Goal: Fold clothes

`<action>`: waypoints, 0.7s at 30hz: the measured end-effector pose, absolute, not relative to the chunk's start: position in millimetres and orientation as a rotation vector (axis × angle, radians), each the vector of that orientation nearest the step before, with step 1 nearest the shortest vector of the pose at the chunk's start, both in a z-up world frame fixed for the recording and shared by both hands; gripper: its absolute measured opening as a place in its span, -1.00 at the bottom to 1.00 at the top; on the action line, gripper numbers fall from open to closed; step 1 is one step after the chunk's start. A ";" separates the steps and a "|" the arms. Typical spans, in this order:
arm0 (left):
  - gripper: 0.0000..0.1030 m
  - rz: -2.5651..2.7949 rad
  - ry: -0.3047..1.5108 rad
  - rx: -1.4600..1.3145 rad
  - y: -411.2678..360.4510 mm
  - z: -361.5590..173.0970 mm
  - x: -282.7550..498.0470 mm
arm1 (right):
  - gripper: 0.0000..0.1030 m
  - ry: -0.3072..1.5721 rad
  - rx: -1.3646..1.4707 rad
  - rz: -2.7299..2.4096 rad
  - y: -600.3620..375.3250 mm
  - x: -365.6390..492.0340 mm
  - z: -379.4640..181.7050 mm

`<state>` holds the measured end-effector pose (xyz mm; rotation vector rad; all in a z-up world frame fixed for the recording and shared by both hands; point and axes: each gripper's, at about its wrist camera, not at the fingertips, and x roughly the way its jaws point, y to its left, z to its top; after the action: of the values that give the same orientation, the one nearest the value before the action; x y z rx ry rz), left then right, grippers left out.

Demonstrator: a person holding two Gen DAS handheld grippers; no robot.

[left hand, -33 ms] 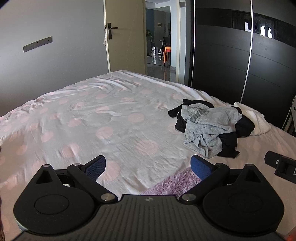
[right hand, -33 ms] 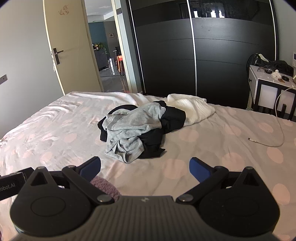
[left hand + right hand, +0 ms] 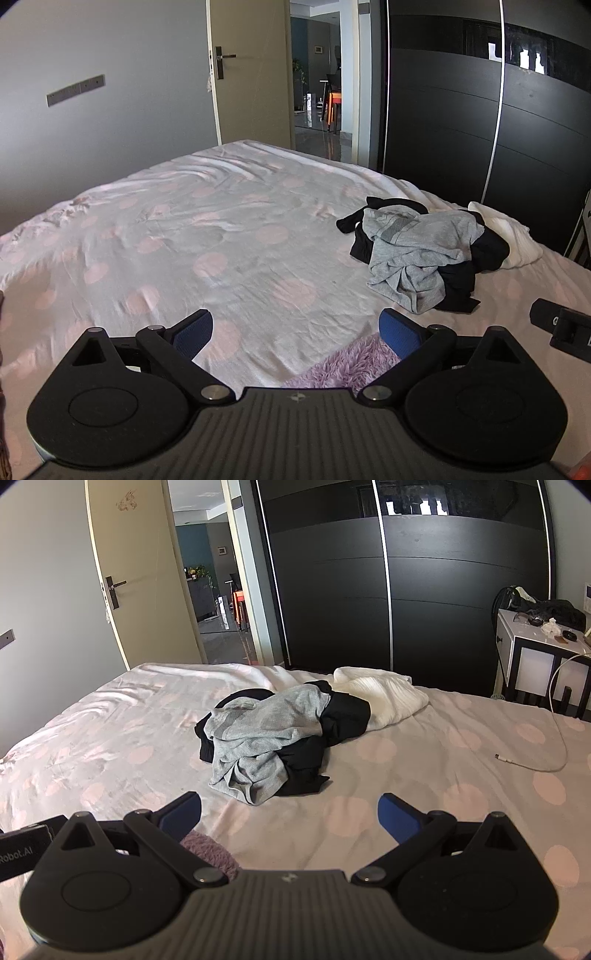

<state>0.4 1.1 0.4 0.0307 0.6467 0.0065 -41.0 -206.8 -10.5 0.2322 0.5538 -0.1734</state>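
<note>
Clothes (image 3: 273,734) lie heaped on the bed (image 3: 424,775), grey top over black, white garment behind. Left hand-held gripper (image 3: 297,328) and right hand-held gripper (image 3: 290,812) hover short of them, angled downward, jaws wide, empty.

Both the left tongs (image 3: 295,330) and the right tongs (image 3: 290,810) gape wide, side by side, gripping nothing.

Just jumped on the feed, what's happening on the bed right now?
Nothing is being handled yet. The left gripper and right gripper both hang open and empty over the spotted bed sheet. Ahead lies an unfolded heap: a grey garment on top of black clothes, with a white garment behind.
</note>
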 end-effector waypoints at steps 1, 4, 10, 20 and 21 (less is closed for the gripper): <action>0.91 0.001 0.642 0.028 2.0 0.8 0.7 | 0.99 0.553 0.230 -0.171 -206.5 -40.7 -10.3; 0.91 -0.015 0.617 0.011 7.6 0.3 -4.1 | 0.99 0.552 0.223 -0.165 -205.1 -39.7 -9.9; 0.91 0.007 0.631 0.028 5.1 1.0 -6.3 | 0.99 0.546 0.264 -0.148 -207.9 -44.5 -6.4; 0.90 0.022 0.670 0.046 -6.3 -3.1 -2.0 | 0.99 0.578 0.236 -0.126 -204.6 -41.1 -12.8; 0.91 0.023 0.671 0.051 -7.2 -3.6 -1.7 | 0.99 0.584 0.231 -0.122 -204.0 -40.6 -13.6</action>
<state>-1.7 -7.2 -3.6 0.0515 0.6713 0.0228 -40.6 -204.0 -13.6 0.2309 0.5836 -0.1215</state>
